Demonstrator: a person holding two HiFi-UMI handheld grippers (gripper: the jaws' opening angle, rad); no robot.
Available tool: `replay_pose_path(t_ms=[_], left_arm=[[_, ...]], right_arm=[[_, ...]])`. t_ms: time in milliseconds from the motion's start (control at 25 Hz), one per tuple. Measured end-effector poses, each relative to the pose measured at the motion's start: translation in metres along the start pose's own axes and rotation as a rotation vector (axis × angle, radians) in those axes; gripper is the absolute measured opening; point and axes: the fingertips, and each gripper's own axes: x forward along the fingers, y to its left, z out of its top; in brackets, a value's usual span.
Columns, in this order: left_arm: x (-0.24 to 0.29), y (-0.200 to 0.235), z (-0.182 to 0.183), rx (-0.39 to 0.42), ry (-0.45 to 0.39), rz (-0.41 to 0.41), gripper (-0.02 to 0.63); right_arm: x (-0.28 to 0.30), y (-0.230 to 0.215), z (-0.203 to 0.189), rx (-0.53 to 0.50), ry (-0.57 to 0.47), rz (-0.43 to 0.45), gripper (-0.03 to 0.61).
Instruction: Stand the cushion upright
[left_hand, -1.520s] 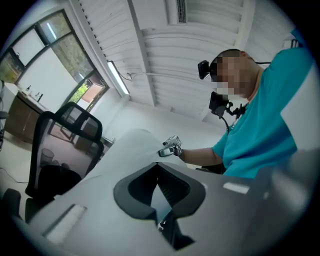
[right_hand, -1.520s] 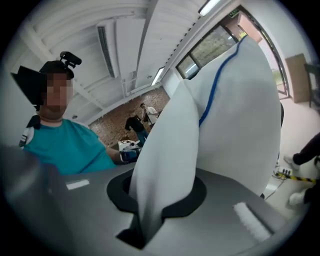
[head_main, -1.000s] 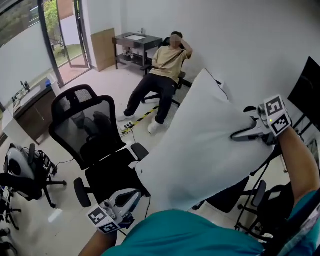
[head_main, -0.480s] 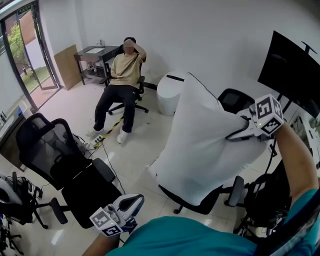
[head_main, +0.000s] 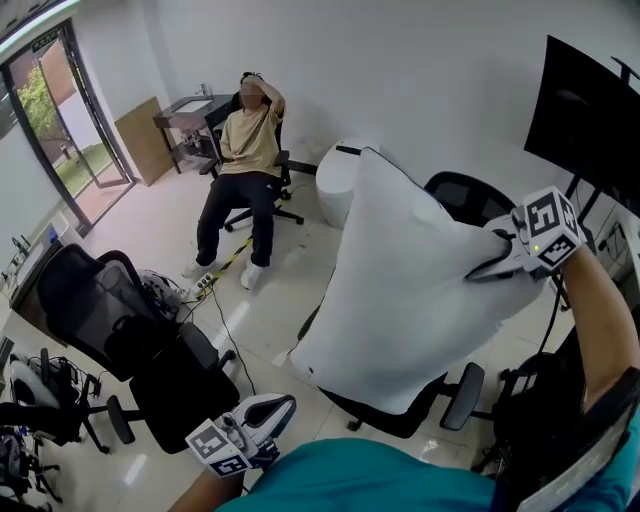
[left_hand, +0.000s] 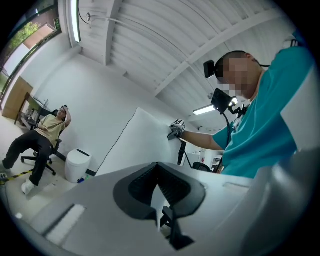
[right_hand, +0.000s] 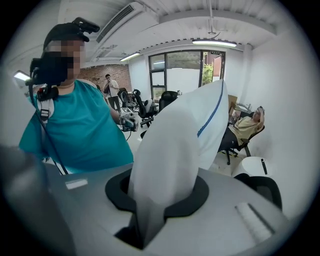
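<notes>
The cushion (head_main: 410, 280) has swung away from the mesh chair (head_main: 85, 300) and now hangs tilted in the air above a black office chair (head_main: 460, 195). The right gripper (head_main: 490, 268) is clamped on its upper right corner. The left gripper (head_main: 285, 405), jaws drawn together and empty, sits just below its lower corner.

Free to pass over bare floor (head_main: 270, 315) btw mesh office chair (head_main: 110, 320) at left & black office chair (head_main: 465, 197) at right; only power strip (head_main: 205, 284) + cable (head_main: 222, 325) lying across that lane. Blocked above black chair's seat by cushion (head_main: 410, 290), hanging over it. Blocked behind cushion by white round bin (head_main: 335, 187), close to wall (head_main: 420, 70). Blocked far-centre by seated person (head_main: 245, 150), legs out onto floor. Tight on right: monitor (head_main: 590, 115) near right gripper (head_main: 478, 272). Cluttered lower left w/ wheeled equipment (head_main: 35, 395) beside mesh chair.
</notes>
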Motion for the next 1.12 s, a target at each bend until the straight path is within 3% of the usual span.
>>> replay_pose_path(t_ms=[320,560,720,800,880,960,1040,1120], left_arm=[[0.024,0.001,0.003,-0.003,-0.003,0.001,0.012],[0.02,0.005,-0.005,-0.013,0.029,0.038,0.012],[0.016,0.008,-0.007,-0.017,0.073,0.079,0.012],[0.011,0.01,-0.008,-0.023,0.102,0.108,0.012],[0.005,0.014,-0.01,-0.036,0.127,0.14,0.012],[0.001,0.017,-0.014,-0.045,0.142,0.164,0.012],[-0.002,0.02,-0.016,-0.044,0.151,0.176,0.012],[-0.004,0.022,-0.017,-0.044,0.158,0.175,0.012]], right_arm=[[-0.012,-0.027,-0.065,0.064,0.113,-0.049,0.091],[0.032,-0.067,-0.126,0.169,0.14,-0.061,0.093],[0.077,-0.106,-0.187,0.237,0.23,-0.09,0.117],[0.096,-0.138,-0.228,0.275,0.301,-0.183,0.151],[0.097,-0.183,-0.27,0.341,0.352,-0.397,0.222],[0.087,-0.22,-0.298,0.417,0.354,-0.611,0.391],[0.091,-0.227,-0.3,0.416,0.348,-0.69,0.459],[0.101,-0.215,-0.285,0.344,0.351,-0.684,0.485]])
